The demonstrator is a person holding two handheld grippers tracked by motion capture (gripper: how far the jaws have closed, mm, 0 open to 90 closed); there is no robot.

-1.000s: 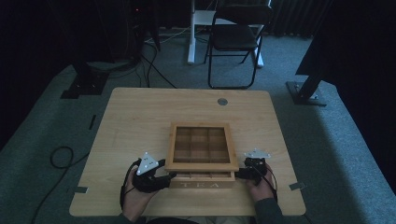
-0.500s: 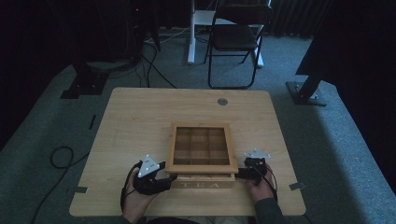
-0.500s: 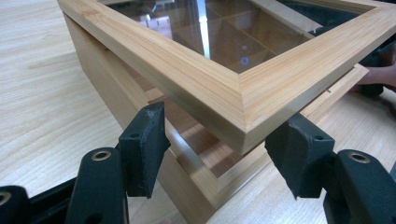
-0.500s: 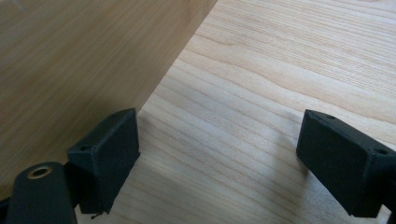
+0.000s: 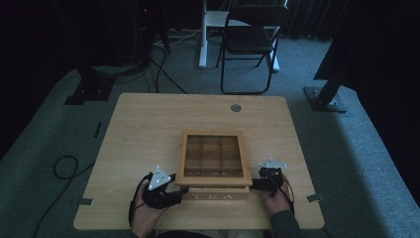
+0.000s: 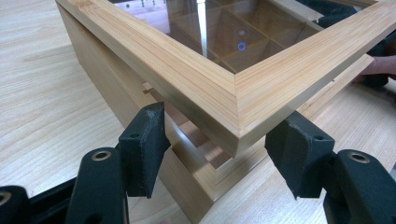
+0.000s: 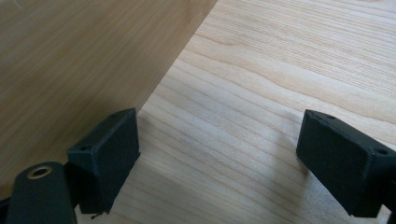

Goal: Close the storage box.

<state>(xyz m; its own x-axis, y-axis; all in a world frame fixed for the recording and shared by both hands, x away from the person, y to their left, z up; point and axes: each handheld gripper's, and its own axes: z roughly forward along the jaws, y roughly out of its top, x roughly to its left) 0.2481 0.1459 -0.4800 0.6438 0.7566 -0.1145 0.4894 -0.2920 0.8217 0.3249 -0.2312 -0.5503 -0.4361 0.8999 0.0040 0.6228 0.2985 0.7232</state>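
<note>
- The wooden tea box (image 5: pixel 214 163) is seen at the lower centre of the high view, on the table (image 5: pixel 148 129), near its front edge; its glass lid (image 5: pixel 213 157) is raised a little at the near side, over the base marked TEA.
- The left gripper (image 5: pixel 173 191) is placed at the lid's lower-left corner in the high view. In the left gripper view its jaws stand wide apart, with the lid corner (image 6: pixel 238 116) between the pads (image 6: pixel 142 144) but not pressed by them.
- The right gripper (image 5: pixel 255 184) is set against the box's lower-right side; its jaws are spread, nothing is gripped, and one pad (image 7: pixel 105 156) lies just beside the box wall (image 7: pixel 84 65).
- A slip is judged possible: with the corner merely straddled, the lid could drop back onto the base if the left pads are not closed on it or wedged under it.
- The box could be pushed across the table, since the right gripper only rests beside it.
- The gap between lid and base, and the glass pane with its dividers, are shown by the left gripper view; from above the gap is barely made out.
- The box's place on the table, both hands, and a chair (image 5: pixel 250 44) beyond at the upper centre are given by the high view.
</note>
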